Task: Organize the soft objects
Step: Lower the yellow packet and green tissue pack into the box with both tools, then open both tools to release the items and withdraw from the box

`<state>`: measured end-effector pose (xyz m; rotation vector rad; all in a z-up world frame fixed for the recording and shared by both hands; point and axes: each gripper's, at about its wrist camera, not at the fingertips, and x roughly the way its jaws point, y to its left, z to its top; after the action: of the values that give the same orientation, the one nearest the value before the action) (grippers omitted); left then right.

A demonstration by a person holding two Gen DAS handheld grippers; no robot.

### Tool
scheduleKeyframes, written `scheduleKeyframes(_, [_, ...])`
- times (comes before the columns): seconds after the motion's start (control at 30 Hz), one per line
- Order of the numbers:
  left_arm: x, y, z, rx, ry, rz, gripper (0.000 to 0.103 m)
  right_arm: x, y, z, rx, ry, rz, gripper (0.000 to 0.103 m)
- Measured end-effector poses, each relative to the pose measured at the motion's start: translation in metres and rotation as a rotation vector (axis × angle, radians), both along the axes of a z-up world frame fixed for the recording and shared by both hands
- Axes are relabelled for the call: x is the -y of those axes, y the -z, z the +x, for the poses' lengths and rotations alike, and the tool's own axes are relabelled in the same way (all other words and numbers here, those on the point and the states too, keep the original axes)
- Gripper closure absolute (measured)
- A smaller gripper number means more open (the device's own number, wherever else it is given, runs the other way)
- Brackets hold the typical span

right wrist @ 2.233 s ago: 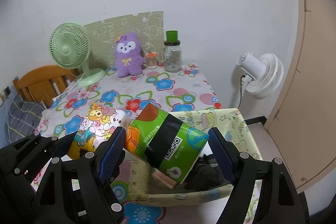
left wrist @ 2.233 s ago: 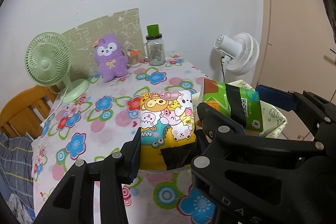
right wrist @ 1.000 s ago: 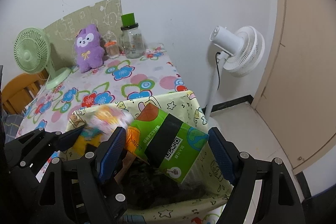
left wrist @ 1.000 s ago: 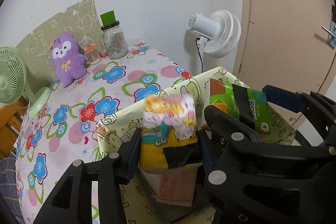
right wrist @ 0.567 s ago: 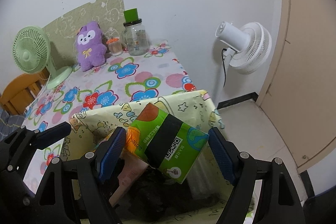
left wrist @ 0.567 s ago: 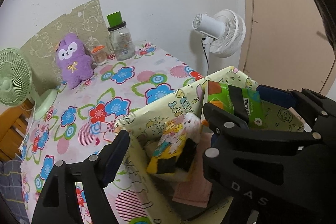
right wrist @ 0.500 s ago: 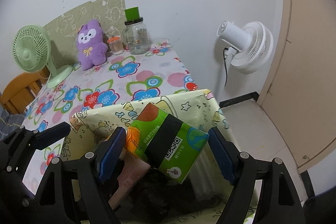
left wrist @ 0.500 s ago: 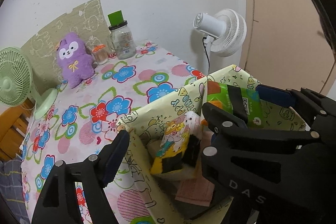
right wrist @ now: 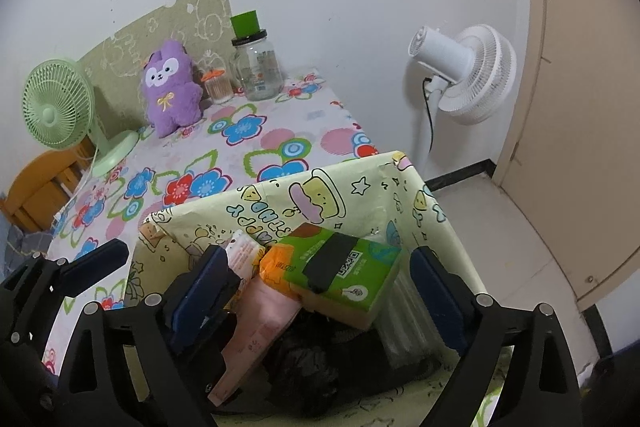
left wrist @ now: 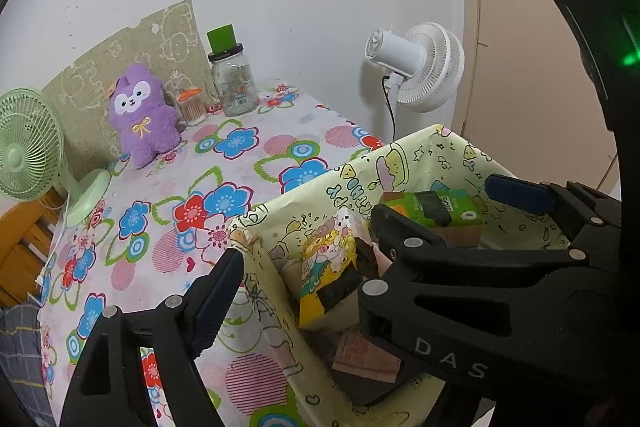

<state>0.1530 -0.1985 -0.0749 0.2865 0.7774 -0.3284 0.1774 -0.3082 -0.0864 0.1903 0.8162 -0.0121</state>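
White wall backs a table [left wrist: 256, 163] covered with a bright flower-print cloth, and a beige door stands at the right edge of both views. At the far end of the table sit a purple plush toy [left wrist: 142, 115], a small jar with an orange lid [left wrist: 191, 109], a glass jar with a green cap [left wrist: 232, 83] and a green desk fan [left wrist: 24, 151]. A white standing fan [right wrist: 464, 75] is on the floor beside the table's far right corner.

Up against the near edge of the table is a pale yellow cartoon-print bin [right wrist: 332, 195] with soft, creased walls. Inside it, a yellow cartoon tissue pack [left wrist: 330, 267] leans upright near the left wall, and a green tissue pack [right wrist: 344, 267] lies tilted on top of a pink pack [right wrist: 264, 311] and some dark items lower down.

The left gripper [left wrist: 308, 259] hangs over the bin with its jaws spread wide; the left finger is outside the bin wall, the right finger is over the bin, and nothing is between them in its grasp. The right gripper [right wrist: 316, 287] also has its jaws wide apart, one on each side of the green tissue pack with a gap on both sides, so the pack rests on the pile and not in the jaws.
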Motion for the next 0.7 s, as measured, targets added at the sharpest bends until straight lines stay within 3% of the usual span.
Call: scheduleKeyframes(0.7, [-0.030,-0.016,-0.039,0.050,-0.033,-0.047,0.012,-0.028,-0.029,-0.051,0.097,-0.004,-0.027,0.001])
